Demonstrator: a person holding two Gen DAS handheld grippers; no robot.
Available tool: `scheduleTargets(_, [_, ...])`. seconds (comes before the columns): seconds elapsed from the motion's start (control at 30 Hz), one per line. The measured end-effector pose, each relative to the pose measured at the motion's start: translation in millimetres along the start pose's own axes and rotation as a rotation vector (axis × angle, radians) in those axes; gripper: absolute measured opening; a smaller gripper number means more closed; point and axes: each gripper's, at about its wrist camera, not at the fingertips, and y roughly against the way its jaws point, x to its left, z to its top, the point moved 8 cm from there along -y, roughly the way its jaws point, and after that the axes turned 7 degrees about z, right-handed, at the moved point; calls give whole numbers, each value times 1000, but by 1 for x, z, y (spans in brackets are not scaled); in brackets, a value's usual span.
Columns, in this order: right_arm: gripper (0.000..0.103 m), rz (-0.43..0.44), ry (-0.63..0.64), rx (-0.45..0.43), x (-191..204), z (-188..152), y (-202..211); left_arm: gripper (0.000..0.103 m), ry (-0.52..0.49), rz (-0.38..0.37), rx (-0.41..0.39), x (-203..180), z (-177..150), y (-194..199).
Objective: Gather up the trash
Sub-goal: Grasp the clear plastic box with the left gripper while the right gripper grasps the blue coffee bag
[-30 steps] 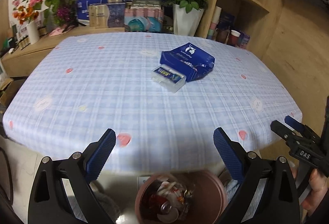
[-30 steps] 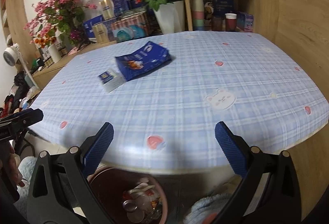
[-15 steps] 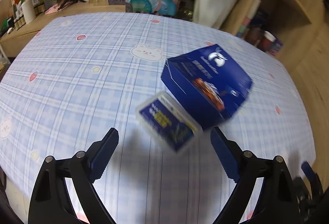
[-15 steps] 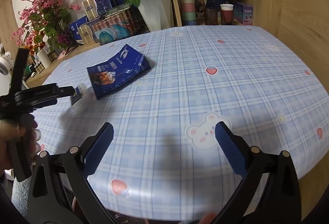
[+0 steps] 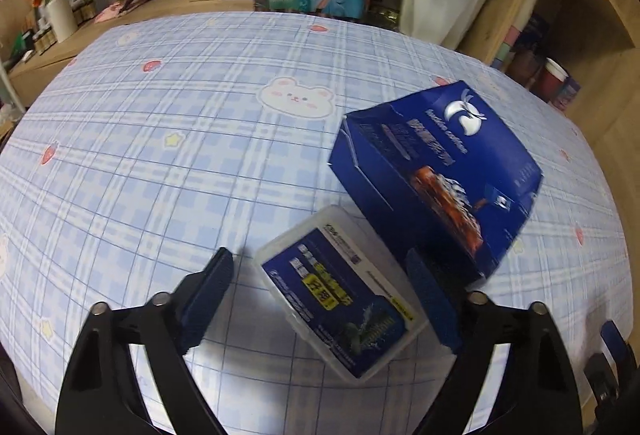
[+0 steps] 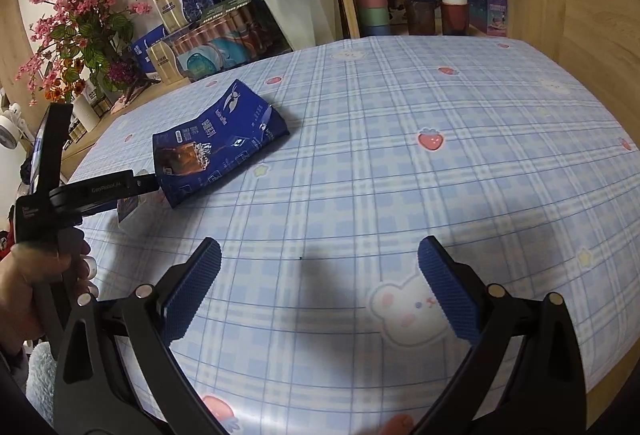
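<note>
Left wrist view: left gripper (image 5: 320, 295) seen with jaws apart and closing around a clear plastic case (image 5: 340, 293), pads not yet pressed on it; case lies toward the near edge of the checked surface (image 5: 160, 155), touching a dark blue box (image 5: 436, 171) behind it. Right wrist view: right gripper (image 6: 320, 287) held above the surface, jaws apart, nothing between; blue box (image 6: 216, 147) seen toward the left edge, the person's left hand (image 6: 36, 275) beside it.
</note>
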Motion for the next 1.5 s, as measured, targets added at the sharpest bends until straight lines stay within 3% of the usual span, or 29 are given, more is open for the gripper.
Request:
scheduleTargets(0.17, [97,62,-61,23,4,6,-13,65,28,-64,11,11,-7,9])
scheduleTargets(0.33, [96,144,-115,51,16,20,-31,60,64,-107,15,30,-15,17])
scheduleTargets(0.4, [85,192,-149,84,24,24,-43,60,66,-123,13,38,-19,21])
scheduleTargets(0.6, [74,276,-229,153,49,45,-81,59,42,-139,-14,58,-26,31])
scheduleTargets(0.8, [61,262,-326,165,52,61,-116,58,67,-168,-39,73,-27,37])
scheduleTargets(1.03, [59,120,-324,88,61,72,-133,58,88,-198,-58,77,-31,41])
scheduleTargets(1.1, [32,60,-324,92,56,73,-137,58,97,-203,-62,80,-32,43])
scheduleTargets(1.23, [25,142,-436,72,49,72,-137,58,108,-207,-71,85,-33,48])
scheduleTargets(1.33, [17,206,-434,10,55,80,-121,57,114,-206,-85,90,-33,54])
scheduleTargets(1.5, [14,313,-375,-80,76,103,-79,57,119,-219,-108,92,-31,71])
